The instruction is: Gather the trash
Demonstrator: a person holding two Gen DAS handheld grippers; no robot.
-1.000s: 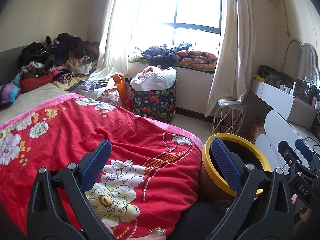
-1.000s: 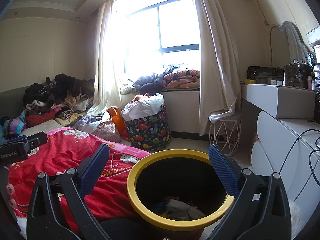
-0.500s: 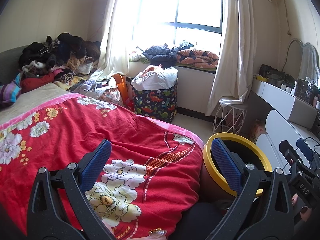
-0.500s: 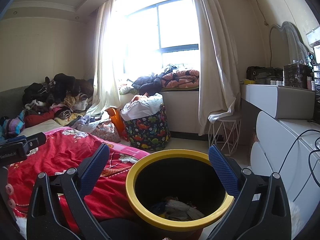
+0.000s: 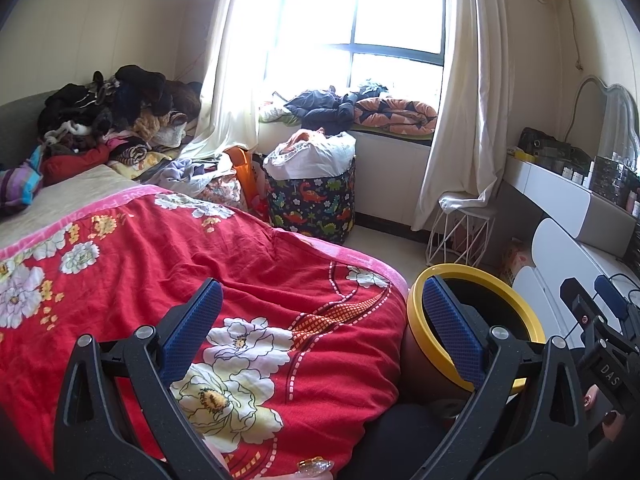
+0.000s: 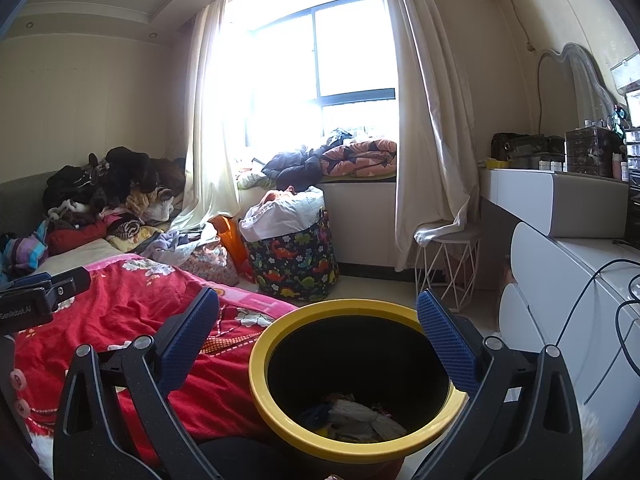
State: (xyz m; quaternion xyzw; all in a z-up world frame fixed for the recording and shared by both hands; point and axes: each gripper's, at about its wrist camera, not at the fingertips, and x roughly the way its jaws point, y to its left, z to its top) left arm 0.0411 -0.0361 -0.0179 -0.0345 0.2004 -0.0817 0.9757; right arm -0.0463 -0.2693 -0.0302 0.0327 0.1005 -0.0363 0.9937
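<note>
1. So, both tongs wide & empty. My left gripper [image 5: 320,320] hangs over the red quilt [image 5: 168,264]; my right gripper [image 6: 318,330] hangs right above the bin [image 6: 280,412], its blue pads either side of the yellow rim w/o touching it.
2. Bin sits on the floor just beside the bed's foot corner, between bed & white drawers [image 6: 560,320]. From the left cam it shows at lower right [image 5: 416,320], partly behind my right-side pad.
3. Done so far, judging by the bin: some trash [image 6: 360,420] already lies at the bottom, a crumpled whitish wad w/ darker & yellowish bits. Bin is far from full, lots of room.
4. Left to do: can't spot any clear loose trash on the quilt or on the floor strip toward the window. Clothes pile [image 5: 116,116] at the bed's head and the dino-print hamper [image 5: 316,200] look like laundry, not trash, imo.
5. Small shiny thing at the bottom edge of the left cam, near the quilt's edge: too cut off to tell what it is.
6. My guess: mid-task, between picks. Next I need to scan for another piece; nothing is in either grip rn.
</note>
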